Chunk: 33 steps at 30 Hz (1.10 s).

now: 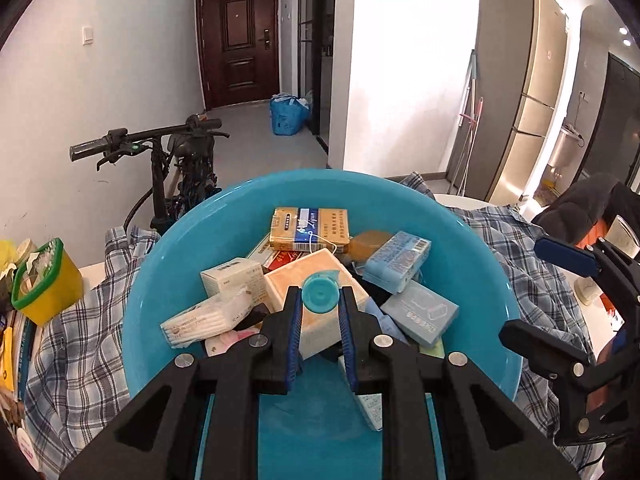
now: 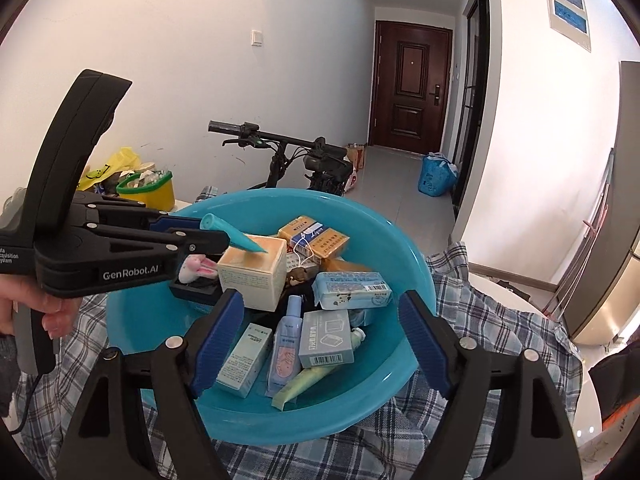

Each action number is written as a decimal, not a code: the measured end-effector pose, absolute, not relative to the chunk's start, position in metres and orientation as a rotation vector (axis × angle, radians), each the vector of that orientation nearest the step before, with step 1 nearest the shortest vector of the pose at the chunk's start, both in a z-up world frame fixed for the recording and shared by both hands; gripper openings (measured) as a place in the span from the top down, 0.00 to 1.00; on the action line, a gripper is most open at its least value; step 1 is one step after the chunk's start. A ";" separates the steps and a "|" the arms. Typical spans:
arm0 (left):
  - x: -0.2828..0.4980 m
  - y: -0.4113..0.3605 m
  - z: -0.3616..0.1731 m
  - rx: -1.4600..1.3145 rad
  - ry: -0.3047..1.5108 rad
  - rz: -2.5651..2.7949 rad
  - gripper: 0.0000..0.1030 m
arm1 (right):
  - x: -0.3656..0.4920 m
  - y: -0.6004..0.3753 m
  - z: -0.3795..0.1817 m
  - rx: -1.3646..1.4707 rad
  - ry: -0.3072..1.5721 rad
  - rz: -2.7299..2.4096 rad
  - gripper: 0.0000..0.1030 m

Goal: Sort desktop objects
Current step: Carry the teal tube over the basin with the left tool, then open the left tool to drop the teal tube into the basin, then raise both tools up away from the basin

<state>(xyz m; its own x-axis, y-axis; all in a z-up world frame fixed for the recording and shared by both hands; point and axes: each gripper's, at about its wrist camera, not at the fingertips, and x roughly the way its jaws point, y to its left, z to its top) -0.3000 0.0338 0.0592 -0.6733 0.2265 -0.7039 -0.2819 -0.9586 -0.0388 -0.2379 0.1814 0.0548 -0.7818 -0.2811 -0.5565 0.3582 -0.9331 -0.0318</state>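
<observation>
A teal basin [image 1: 168, 248] [image 2: 400, 240] on a plaid cloth holds several small items. Among them are a cream box [image 2: 256, 276], a yellow pack [image 1: 308, 228] [image 2: 316, 240], a light blue tissue pack [image 1: 396, 262] [image 2: 352, 288], a blue-grey box [image 2: 326, 338], a small bottle [image 2: 288, 344] and a green tube [image 2: 304, 384]. My left gripper [image 1: 320, 300] [image 2: 222, 236] hangs over the basin, shut on a teal cone-shaped tube [image 1: 320, 298] [image 2: 236, 234]. My right gripper [image 2: 320, 296] [image 1: 536, 296] stands open above the basin's near side, nothing between its fingers.
The plaid cloth [image 1: 80, 344] [image 2: 480, 320] covers a white table [image 2: 520, 304]. A yellow tub with a green rim [image 1: 44, 284] [image 2: 152, 190] stands at the left. A bicycle [image 1: 180, 160] [image 2: 304, 160] leans behind the table. A fridge [image 1: 520, 120] is at the right.
</observation>
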 end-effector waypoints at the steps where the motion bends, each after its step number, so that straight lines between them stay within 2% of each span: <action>1: -0.302 0.032 0.058 -1.102 0.097 2.643 0.81 | -0.240 0.183 0.054 0.811 0.189 -2.675 0.24; 6: -0.309 0.030 0.051 -1.129 0.073 2.633 0.79 | -0.246 0.183 0.047 0.839 0.200 -2.669 0.24; 8: -0.309 0.030 0.049 -1.146 0.055 2.634 0.61 | -0.247 0.182 0.045 0.846 0.207 -2.666 0.24; 9: -0.307 0.029 0.050 -1.134 0.043 2.640 0.40 | -0.247 0.182 0.045 0.849 0.209 -2.664 0.24; 10: -0.304 0.029 0.051 -1.103 0.033 2.647 0.31 | -0.247 0.182 0.044 0.851 0.211 -2.663 0.24; 14: -0.296 0.033 0.059 -1.068 0.094 2.679 0.29 | -0.246 0.182 0.045 0.853 0.211 -2.665 0.24; 17: -0.292 0.031 0.063 -1.056 0.081 2.686 0.21 | -0.246 0.183 0.045 0.854 0.210 -2.667 0.24; 20: -0.285 0.028 0.065 -1.036 0.078 2.690 0.21 | -0.245 0.184 0.045 0.850 0.218 -2.668 0.23; 22: -0.280 0.026 0.065 -1.022 0.078 2.704 0.20 | -0.243 0.185 0.046 0.847 0.229 -2.668 0.18; 24: -0.275 0.022 0.066 -1.005 0.060 2.714 0.20 | -0.241 0.185 0.046 0.851 0.239 -2.668 0.17; 29: -0.243 0.016 0.085 -0.718 0.146 2.917 0.19 | -0.237 0.189 0.049 0.843 0.234 -2.673 0.17; 33: -0.232 0.012 0.096 -0.683 0.112 2.895 0.17 | -0.235 0.189 0.050 0.838 0.234 -2.674 0.15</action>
<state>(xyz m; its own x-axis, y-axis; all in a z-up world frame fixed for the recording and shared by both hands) -0.2324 0.0125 0.0964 -0.8820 0.1424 -0.4492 -0.1766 -0.9837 0.0349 -0.2352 0.1885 0.0496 -0.7735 -0.2596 -0.5782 0.3560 -0.9327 -0.0574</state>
